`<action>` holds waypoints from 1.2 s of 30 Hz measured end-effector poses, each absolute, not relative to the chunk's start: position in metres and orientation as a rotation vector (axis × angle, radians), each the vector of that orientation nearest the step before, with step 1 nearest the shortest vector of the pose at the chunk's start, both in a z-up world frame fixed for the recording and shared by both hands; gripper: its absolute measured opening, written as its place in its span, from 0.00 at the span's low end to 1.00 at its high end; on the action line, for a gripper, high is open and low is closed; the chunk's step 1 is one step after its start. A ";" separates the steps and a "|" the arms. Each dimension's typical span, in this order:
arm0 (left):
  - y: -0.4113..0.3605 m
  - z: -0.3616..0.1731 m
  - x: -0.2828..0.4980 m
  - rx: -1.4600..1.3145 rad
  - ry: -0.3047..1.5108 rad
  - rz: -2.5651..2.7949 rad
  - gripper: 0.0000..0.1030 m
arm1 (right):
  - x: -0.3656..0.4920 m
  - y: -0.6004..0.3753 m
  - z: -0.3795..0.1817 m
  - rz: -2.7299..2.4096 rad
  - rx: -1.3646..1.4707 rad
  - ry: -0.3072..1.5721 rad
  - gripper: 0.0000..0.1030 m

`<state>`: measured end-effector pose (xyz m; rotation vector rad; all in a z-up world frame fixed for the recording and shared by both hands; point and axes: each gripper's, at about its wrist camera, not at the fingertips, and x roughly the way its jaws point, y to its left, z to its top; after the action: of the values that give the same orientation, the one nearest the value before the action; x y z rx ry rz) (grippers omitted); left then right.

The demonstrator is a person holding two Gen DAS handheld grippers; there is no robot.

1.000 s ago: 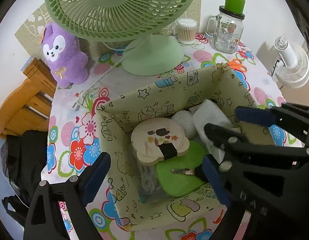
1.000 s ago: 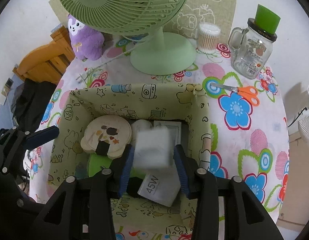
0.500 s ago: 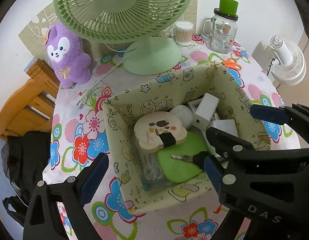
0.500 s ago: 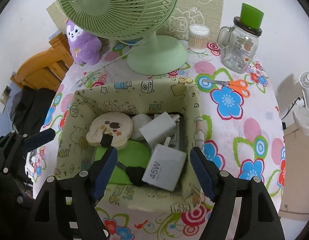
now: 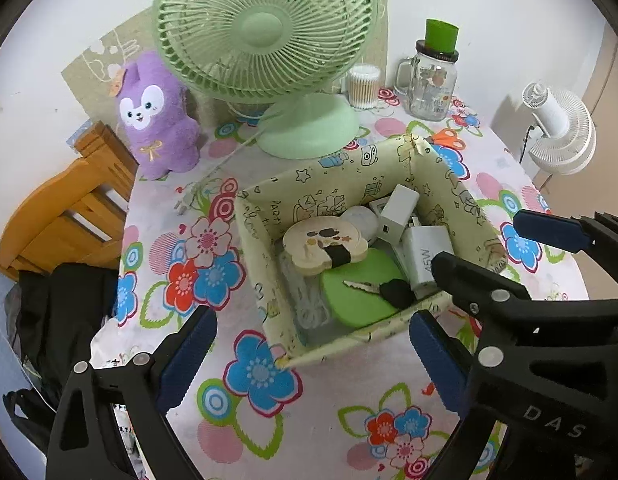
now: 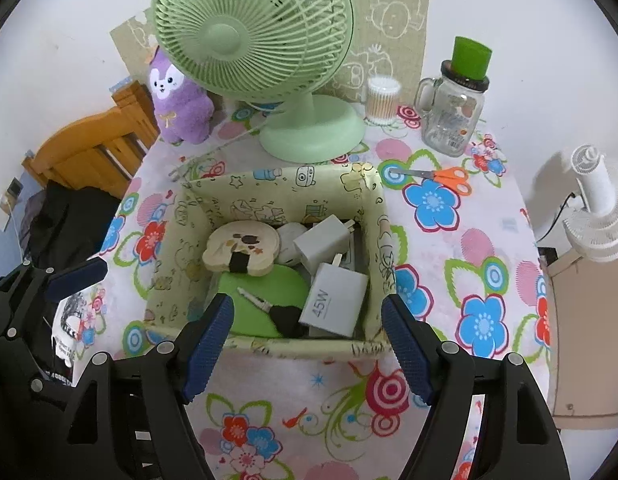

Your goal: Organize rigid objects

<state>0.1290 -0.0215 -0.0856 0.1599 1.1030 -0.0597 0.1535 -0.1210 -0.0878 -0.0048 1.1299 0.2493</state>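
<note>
A pale yellow fabric box (image 6: 373,208) (image 5: 261,256) stands mid-table. In it lie a wooden bear-shaped piece (image 6: 241,252) (image 5: 325,242), a green pad (image 6: 261,300) (image 5: 357,292), a black-headed key (image 6: 269,308) (image 5: 373,288), a white 45W charger (image 6: 335,300) (image 5: 425,252) and a second white charger (image 6: 325,236) (image 5: 397,212). My right gripper (image 6: 305,344) is open and empty, just in front of the box. My left gripper (image 5: 309,356) is open and empty at the box's near-left corner. The right gripper also shows in the left wrist view (image 5: 509,248).
A green fan (image 6: 265,40), a purple plush (image 6: 177,100), a cotton swab jar (image 6: 383,100), a glass mug jar with green lid (image 6: 457,108) and orange scissors (image 6: 445,176) stand behind the box. A wooden chair (image 6: 89,148) is left, a white fan (image 6: 597,208) right.
My right gripper opened and let the white charger drop into the box. Both grippers then drew back and up from the box.
</note>
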 end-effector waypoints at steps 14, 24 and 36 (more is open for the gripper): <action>-0.005 -0.057 0.086 0.154 1.062 -0.099 0.96 | 0.106 -0.117 -0.051 0.177 0.001 1.059 0.81; 0.004 -0.041 0.058 0.159 1.020 -0.134 0.98 | 0.072 -0.119 -0.027 0.113 0.015 1.002 0.84; 0.004 -0.013 0.038 0.118 0.946 -0.114 1.00 | 0.048 -0.139 0.003 0.080 0.015 0.931 0.88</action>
<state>0.0375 0.0042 -0.0127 0.1181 0.9460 -0.1141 0.0475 -0.1394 0.0030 0.0151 0.9307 0.0796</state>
